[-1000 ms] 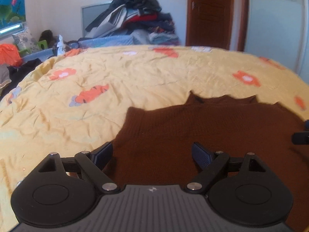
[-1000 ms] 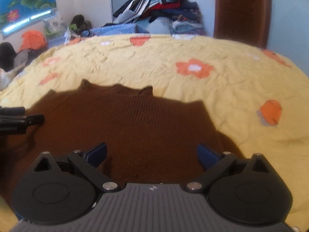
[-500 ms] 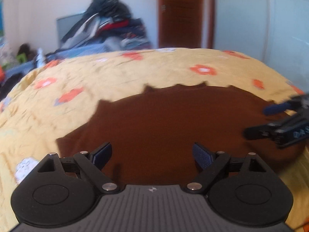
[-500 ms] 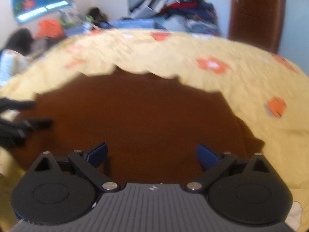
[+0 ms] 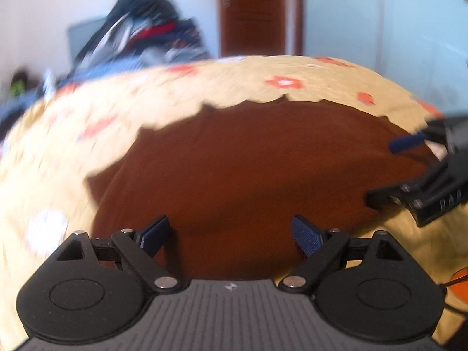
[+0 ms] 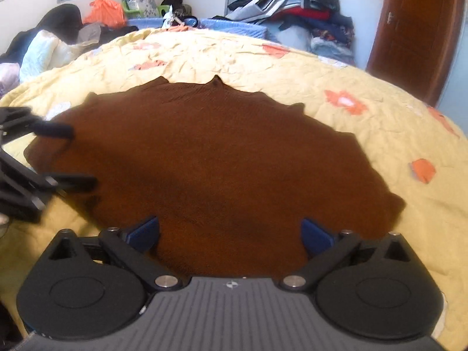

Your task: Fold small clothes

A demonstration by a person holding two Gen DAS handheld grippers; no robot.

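A small brown knitted sweater (image 5: 248, 169) lies flat on the yellow flowered bedspread (image 5: 73, 152), collar at the far side; it also shows in the right wrist view (image 6: 210, 161). My left gripper (image 5: 231, 232) is open and empty above the sweater's near edge. My right gripper (image 6: 231, 234) is open and empty above the near hem. Each gripper shows in the other's view: the right gripper (image 5: 409, 169) at the sweater's right side, the left gripper (image 6: 61, 155) at its left side. The left wrist view is blurred.
A pile of mixed clothes (image 6: 295, 11) sits beyond the far edge of the bedspread (image 6: 380, 87). A brown wooden door (image 6: 415, 29) stands at the back right. More bundles and an orange bag (image 6: 105, 11) lie at the far left.
Both grippers have pulled back and risen, so more of the sweater shows. The two views have turned inward toward each other. Both stay open.
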